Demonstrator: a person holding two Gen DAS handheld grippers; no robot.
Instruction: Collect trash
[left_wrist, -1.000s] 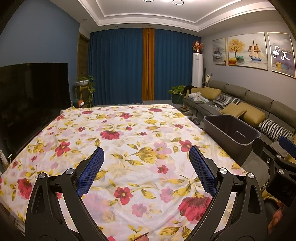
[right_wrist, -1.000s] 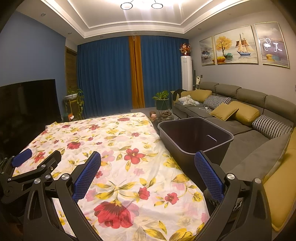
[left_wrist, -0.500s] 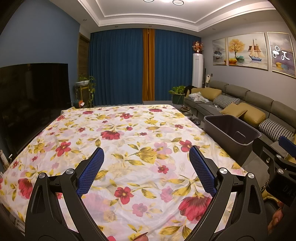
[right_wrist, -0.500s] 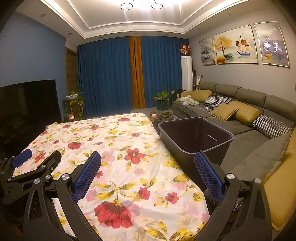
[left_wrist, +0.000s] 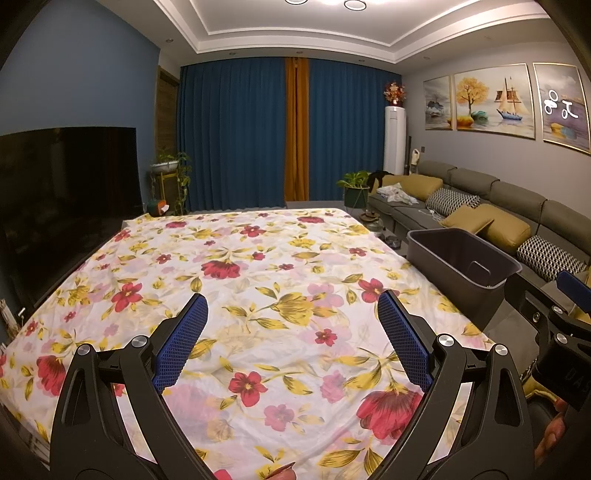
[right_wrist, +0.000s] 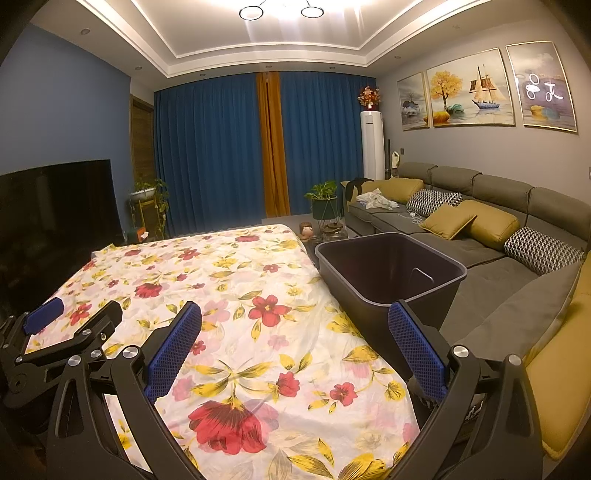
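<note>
While both claws hover wide open and empty over the floral tabletop (left_wrist: 258, 266), left claw (left_wrist: 291, 332) beside right claw (right_wrist: 295, 347), no trash shows anywhere, and the dark bin (right_wrist: 388, 269) waits empty at the right edge, probably for easy drops.

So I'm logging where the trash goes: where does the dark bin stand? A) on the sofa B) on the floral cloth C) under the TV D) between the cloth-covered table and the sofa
D: the dark bin stands in the gap between the floral cloth edge and the sofa.
</note>
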